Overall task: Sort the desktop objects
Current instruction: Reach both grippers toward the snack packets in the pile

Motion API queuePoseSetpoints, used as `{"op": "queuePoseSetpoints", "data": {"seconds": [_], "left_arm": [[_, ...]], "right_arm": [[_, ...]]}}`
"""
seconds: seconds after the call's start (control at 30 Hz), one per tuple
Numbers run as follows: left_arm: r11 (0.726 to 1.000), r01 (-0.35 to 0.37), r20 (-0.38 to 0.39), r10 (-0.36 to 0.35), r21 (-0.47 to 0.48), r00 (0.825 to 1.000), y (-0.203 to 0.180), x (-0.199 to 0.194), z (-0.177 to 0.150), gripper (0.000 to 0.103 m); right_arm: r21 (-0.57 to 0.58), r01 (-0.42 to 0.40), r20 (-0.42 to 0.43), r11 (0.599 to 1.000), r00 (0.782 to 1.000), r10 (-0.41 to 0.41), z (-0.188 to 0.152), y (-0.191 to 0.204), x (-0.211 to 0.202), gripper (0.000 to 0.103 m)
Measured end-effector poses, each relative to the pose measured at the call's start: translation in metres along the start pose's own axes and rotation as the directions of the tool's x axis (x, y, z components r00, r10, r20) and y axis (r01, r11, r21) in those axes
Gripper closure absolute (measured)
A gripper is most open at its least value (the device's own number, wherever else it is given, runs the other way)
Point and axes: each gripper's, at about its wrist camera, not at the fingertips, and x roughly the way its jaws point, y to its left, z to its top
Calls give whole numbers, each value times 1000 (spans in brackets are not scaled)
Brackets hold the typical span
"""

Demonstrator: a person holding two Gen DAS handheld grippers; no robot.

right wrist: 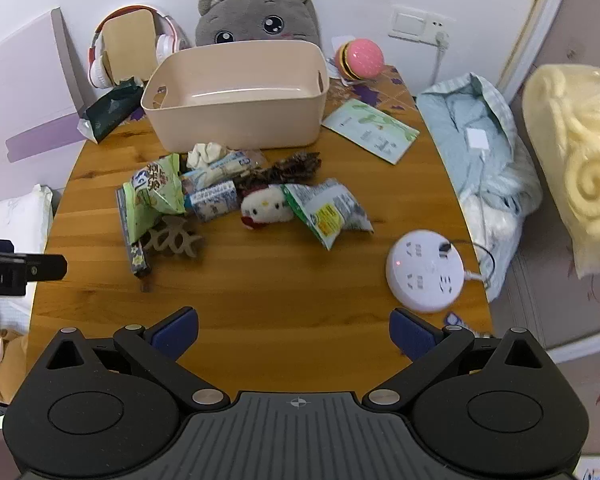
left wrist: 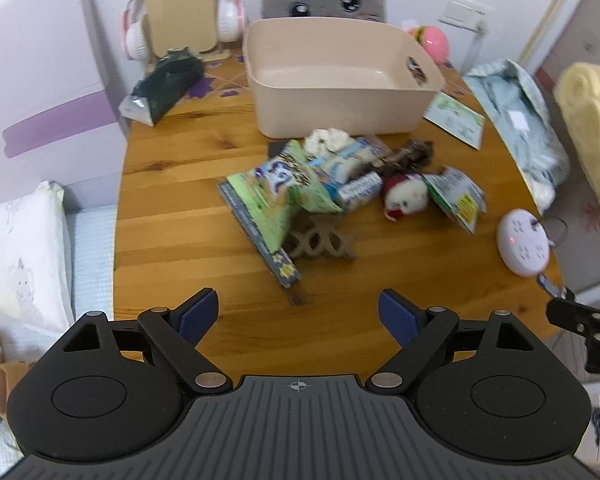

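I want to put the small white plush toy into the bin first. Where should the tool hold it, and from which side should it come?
Grip the white plush toy across its round body, coming down from above with the right tool. It lies flat on the table, soft and compact. A snack bag touches its right side and a small carton lies close on its left, so a sideways approach looks crowded.

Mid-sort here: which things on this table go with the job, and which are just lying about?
Job:
beige plastic bin, empty
green snack bag
small white plush toy
green-and-silver foil packet
wooden cutout ornament

Lying about:
round white power strip
grey plush cat cushion
pink-and-white headphones
light blue clothing
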Motion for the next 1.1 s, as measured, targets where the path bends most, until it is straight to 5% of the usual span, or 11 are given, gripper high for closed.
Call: {"op": "queuePoseSetpoints", "data": {"seconds": [0.33, 1.1], "left_arm": [[999, -38, 14, 38, -31, 999, 1, 24, 17, 14], [978, -89, -64, 78, -186, 995, 15, 123, 68, 14]], "right_arm": [[-86, 12, 39, 996, 999, -8, 23, -7, 29, 0], [-261, -20, -59, 965, 998, 5, 76, -49, 155, 0]]}}
